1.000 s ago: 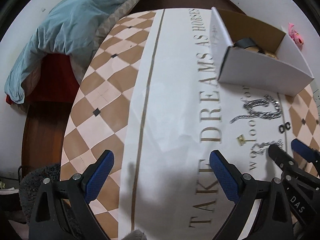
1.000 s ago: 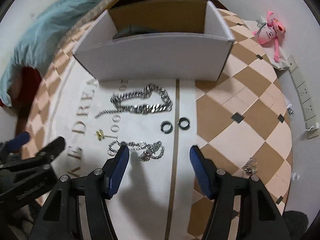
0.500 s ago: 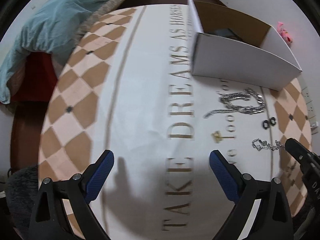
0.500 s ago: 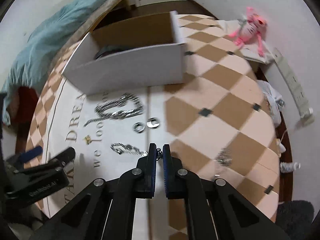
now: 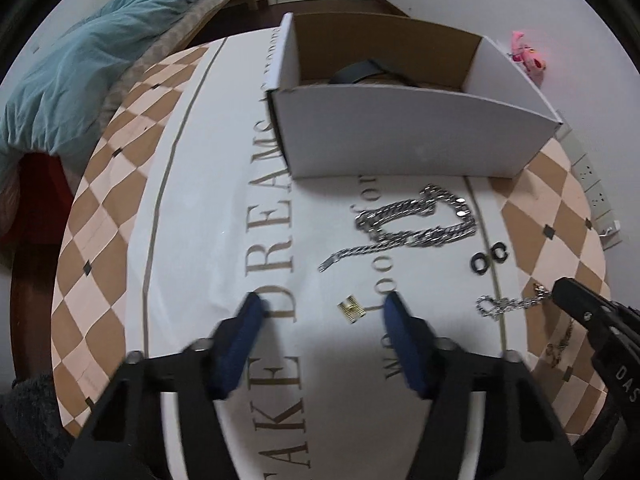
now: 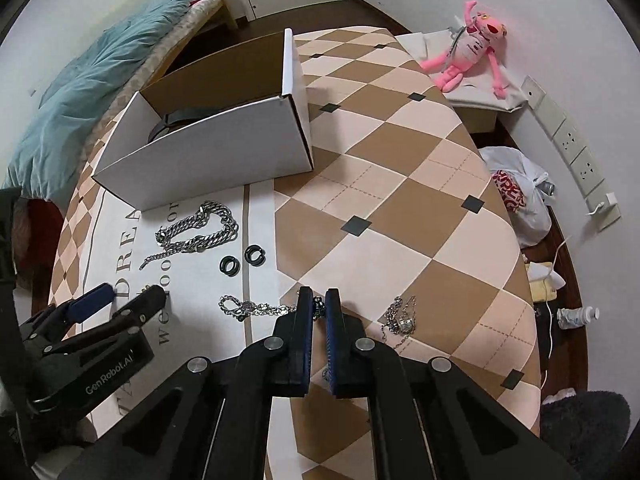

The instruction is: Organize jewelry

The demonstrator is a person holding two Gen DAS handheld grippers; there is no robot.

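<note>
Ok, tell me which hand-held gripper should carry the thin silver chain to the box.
Right. The right hand-held gripper is already shut on the thin silver chain; the left hand-held gripper is open, nearer the gold clasp. The white box lies just ahead.

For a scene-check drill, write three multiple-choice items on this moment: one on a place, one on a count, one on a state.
1. Where do the black rings lie?
A. Inside the box
B. On the cloth in front of the box
C. Beside the pink toy

2. How many black rings are there?
A. One
B. Two
C. Four

3. What is the right hand-held gripper doing?
A. Shut on the thin chain
B. Open above the thick chain
C. Shut on a ring

Key: 1 B, they sit on the white strip below the thick chain. 2 B, a pair lies side by side. 3 A, the chain's end runs into the closed pads.
</note>
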